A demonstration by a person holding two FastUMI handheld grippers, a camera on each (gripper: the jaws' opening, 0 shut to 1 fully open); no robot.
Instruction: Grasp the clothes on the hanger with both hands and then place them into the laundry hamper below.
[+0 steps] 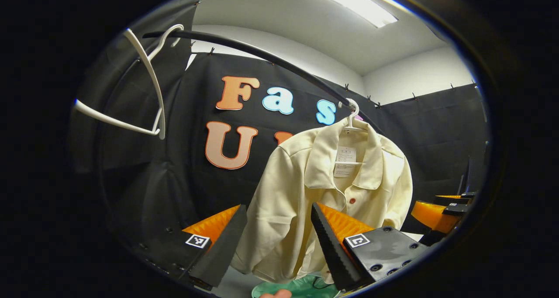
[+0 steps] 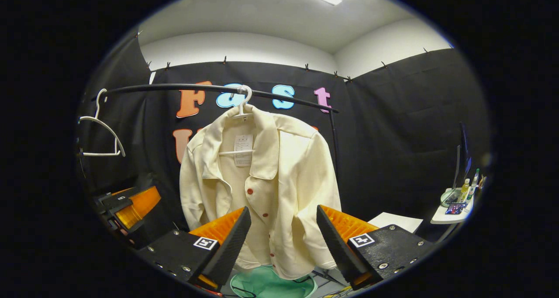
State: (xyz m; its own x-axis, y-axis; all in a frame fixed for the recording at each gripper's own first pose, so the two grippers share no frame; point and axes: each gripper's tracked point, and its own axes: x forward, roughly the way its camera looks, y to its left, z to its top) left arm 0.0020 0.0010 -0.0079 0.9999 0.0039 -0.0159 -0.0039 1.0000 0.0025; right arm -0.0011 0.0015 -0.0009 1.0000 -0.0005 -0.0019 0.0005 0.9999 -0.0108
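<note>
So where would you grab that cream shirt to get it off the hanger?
The shirt hangs open-fronted on a white hanger. I'd bring each tool from the front to pinch a shoulder: left tool, right tool. The shoulders are draped over the hanger arms, so lifting there should free it.

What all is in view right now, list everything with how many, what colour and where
shirt: one, cream with red buttons, hanging on a white hanger from the rail, ahead of both tools.
white hanger: one, hooked on the rail, carrying the shirt.
empty hanger: one, white, hooked near the rail's other end.
rail: one, black, running across the booth in front of the black cloth.
laundry hamper: one, green, on the floor under the shirt.
small table: one, white, far right of the right gripper view, with bottles on it.
ceiling light: one, white, overhead.
left tool: one, open, not touching the shirt.
right tool: one, open, not touching the shirt.
</note>
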